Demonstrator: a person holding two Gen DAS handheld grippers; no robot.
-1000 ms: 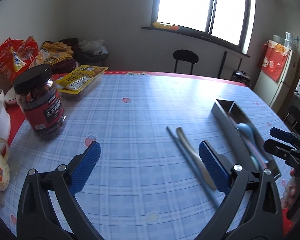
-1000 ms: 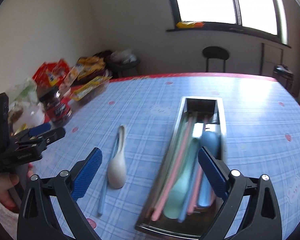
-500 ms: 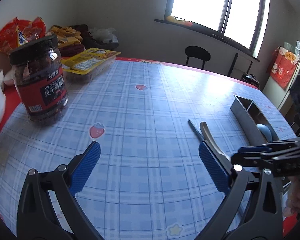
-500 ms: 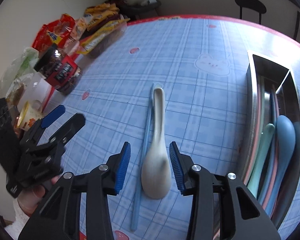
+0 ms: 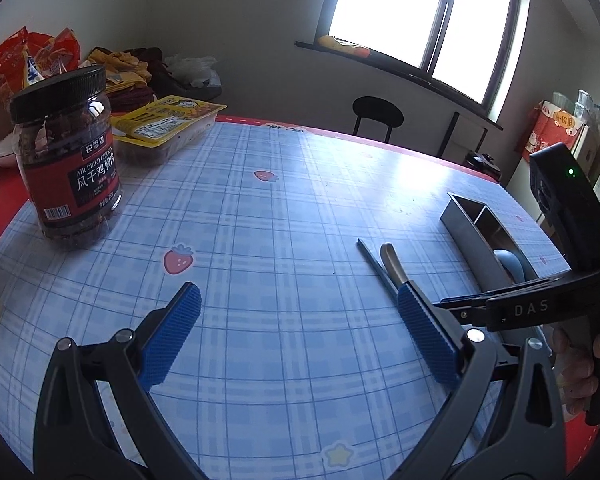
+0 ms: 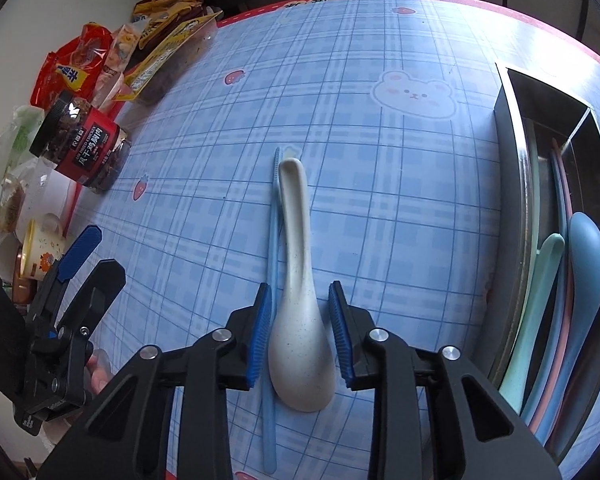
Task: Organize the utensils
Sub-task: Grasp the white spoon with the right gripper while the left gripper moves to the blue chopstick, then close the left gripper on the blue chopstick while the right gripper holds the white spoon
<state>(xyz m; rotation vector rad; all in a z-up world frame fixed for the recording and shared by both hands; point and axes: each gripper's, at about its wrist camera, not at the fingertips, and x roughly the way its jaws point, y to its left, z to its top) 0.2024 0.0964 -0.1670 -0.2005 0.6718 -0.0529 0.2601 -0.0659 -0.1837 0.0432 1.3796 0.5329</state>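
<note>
Down over the desk my right gripper has swung from the metal tray on the right; its jaws are closing astride the white spoon, not yet pinching. I should keep clear of the blue chopstick touching its left side. My left gripper gapes wide, empty.

Jar label: "AIR DRIED CHICKEN", "风干鸡胸肉". Right gripper body: "DAS".

A bright, dark-framed window glares white above a dark sill — pale plaster walls around it, a round black stool below.
</note>
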